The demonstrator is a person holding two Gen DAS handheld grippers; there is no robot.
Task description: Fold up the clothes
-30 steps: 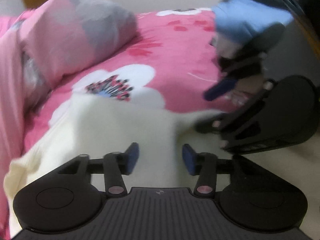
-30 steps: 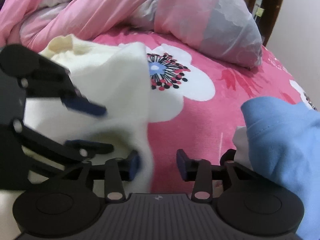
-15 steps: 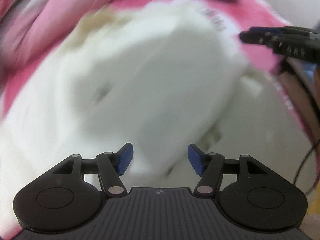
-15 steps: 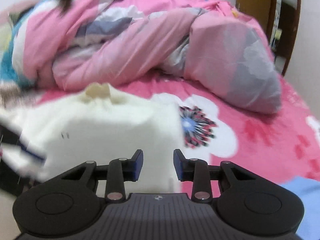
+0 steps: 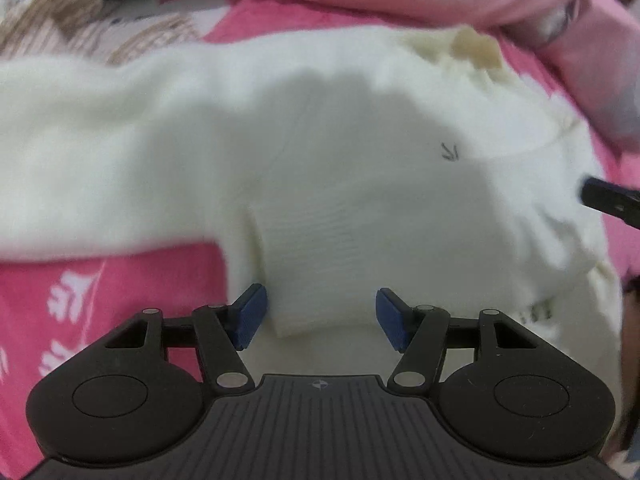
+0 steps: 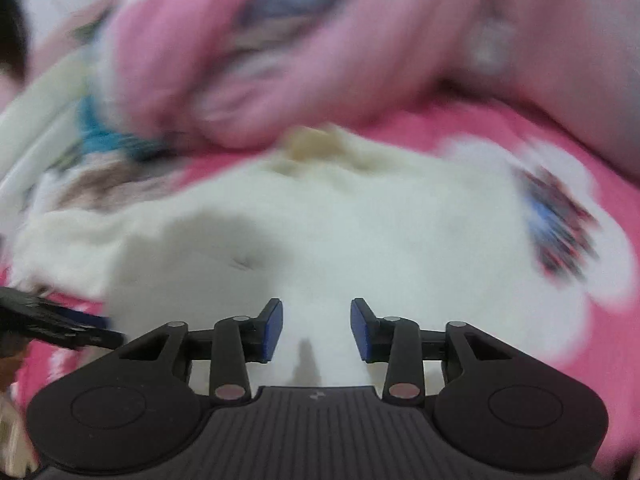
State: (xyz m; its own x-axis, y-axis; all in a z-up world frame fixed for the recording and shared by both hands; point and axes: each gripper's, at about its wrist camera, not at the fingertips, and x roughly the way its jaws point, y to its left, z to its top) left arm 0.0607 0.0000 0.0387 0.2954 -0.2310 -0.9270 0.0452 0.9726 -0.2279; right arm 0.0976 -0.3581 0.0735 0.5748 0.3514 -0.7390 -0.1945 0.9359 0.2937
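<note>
Left wrist view now looks down on the cream sweater [image 5: 320, 152], spread wide across the pink floral bedsheet [image 5: 100, 280], where a second ago the same camera saw only one edge of it with the sheet beyond. The left gripper [image 5: 318, 316] has swung across and rolled over the garment; its blue pads stand apart with a folded cuff or hem of the knit lying between them, not pinched. Right wrist view, heavily blurred, shows the right gripper [image 6: 316, 330] hovering above the near part of the cream sweater [image 6: 320, 232], its jaws opening after a brief narrowing, with cloth below them but nothing clamped. The blue garment that sat beside this gripper a second ago has dropped out of its view.

Judging by this, the sweater has been laid out flat and released, so the spreading step looks done and the first fold is yet to come. A sleeve seems to trail left in the left wrist view, a likely piece to bring in first.

The bed is soft, so the knit may drag and bunch. A rumpled pink quilt [image 6: 280, 60] is heaped just behind the collar, with a brown-patterned cloth [image 5: 80, 28] at the far left.
</note>
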